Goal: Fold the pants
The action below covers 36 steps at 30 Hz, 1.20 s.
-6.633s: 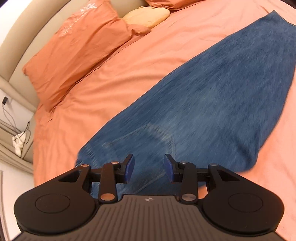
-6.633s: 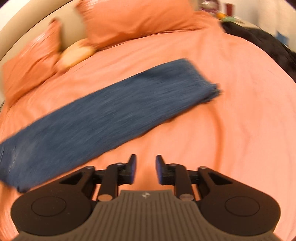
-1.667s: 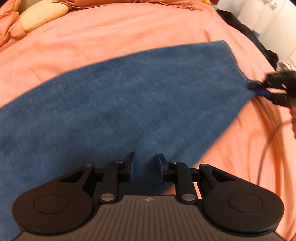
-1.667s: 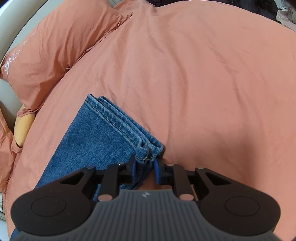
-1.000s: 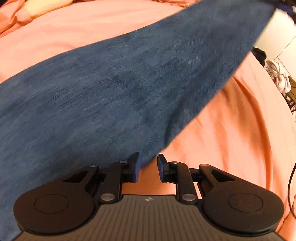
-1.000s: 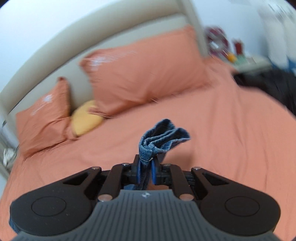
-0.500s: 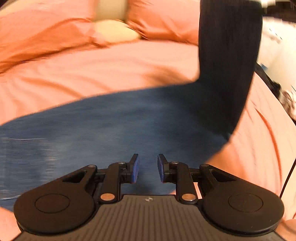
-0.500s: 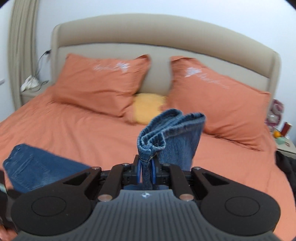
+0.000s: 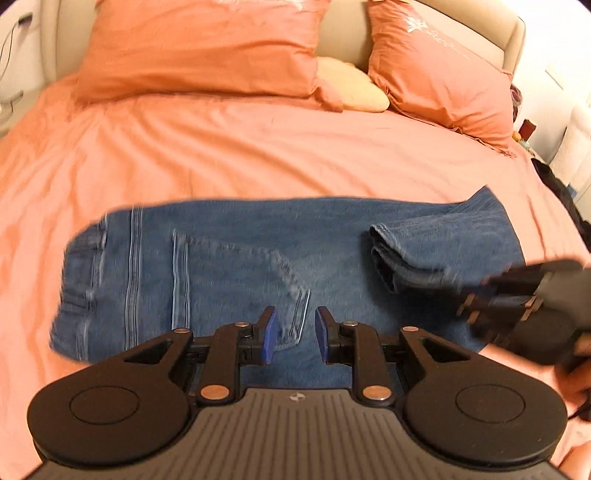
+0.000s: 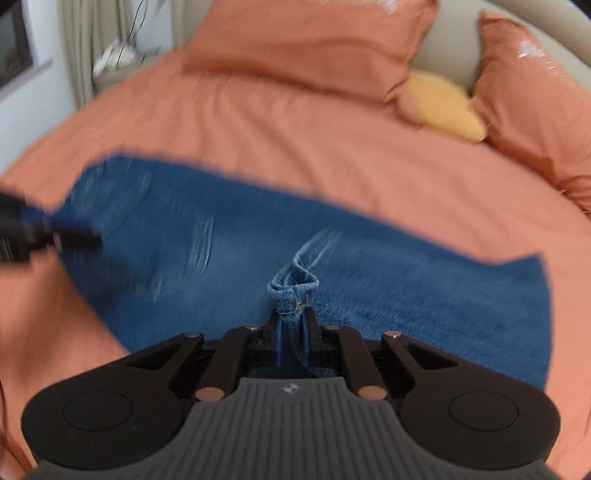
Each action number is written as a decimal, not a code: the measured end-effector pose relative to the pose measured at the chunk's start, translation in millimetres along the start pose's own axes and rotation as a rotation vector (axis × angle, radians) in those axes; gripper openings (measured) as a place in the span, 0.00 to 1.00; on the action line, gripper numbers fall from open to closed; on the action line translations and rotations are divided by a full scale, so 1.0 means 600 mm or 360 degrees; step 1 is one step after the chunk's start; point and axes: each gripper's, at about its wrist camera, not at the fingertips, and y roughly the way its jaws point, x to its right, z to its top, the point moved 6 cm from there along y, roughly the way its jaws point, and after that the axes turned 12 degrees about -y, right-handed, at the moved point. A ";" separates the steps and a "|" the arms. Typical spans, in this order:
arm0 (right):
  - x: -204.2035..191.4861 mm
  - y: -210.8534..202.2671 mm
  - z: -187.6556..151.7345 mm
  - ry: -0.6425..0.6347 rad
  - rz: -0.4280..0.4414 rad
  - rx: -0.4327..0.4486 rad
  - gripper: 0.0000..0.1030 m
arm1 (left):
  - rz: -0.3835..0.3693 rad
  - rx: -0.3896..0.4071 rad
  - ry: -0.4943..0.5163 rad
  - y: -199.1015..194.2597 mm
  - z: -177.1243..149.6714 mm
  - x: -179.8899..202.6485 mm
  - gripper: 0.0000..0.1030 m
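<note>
Jeans (image 9: 229, 266) lie across the near half of the bed (image 9: 258, 155), waistband left. The right gripper (image 10: 293, 325) has its jaws pinching the bunched leg hems (image 10: 293, 286), carrying them over the thighs, presumably to halve the length. The left gripper (image 9: 293, 334), jaws spread and empty, hovers over the seat (likely ready to steady it). Orange pillows (image 9: 199, 48) line the far headboard (image 9: 343, 33).

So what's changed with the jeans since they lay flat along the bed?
The right gripper took hold of the leg hems and carried them over toward the waistband, doubling the jeans. The left gripper moved along above them, fingers open, holding nothing. The bedspread and pillows stayed put.
</note>
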 end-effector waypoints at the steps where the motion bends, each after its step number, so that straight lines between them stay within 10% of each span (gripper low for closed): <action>1: -0.009 0.018 -0.012 -0.0035 0.0006 -0.0038 0.06 | -0.0008 -0.0008 -0.0008 -0.013 -0.009 -0.009 0.29; 8: -0.012 0.056 -0.085 -0.0183 0.0049 -0.0219 0.08 | -0.0094 -0.0104 -0.0034 0.004 -0.037 0.015 0.40; 11: 0.011 0.035 -0.079 -0.0076 0.0139 -0.0172 0.41 | -0.0153 -0.0122 -0.0057 0.018 -0.041 0.041 0.50; 17: 0.077 -0.027 -0.080 0.0075 0.0164 -0.0058 0.50 | -0.0391 -0.0179 -0.0293 0.079 -0.027 0.083 0.67; 31: 0.344 -0.037 -0.178 0.0292 -0.0332 -0.0098 0.32 | -0.0440 -0.0420 -0.0628 0.282 -0.032 0.147 0.71; 33: 0.370 -0.032 -0.194 0.0368 -0.0329 -0.0092 0.29 | -0.0449 -0.0414 -0.0627 0.275 -0.037 0.146 0.67; 36: 0.392 -0.024 -0.215 0.0464 -0.0285 -0.0089 0.28 | -0.0452 -0.0380 -0.0587 0.277 -0.038 0.153 0.23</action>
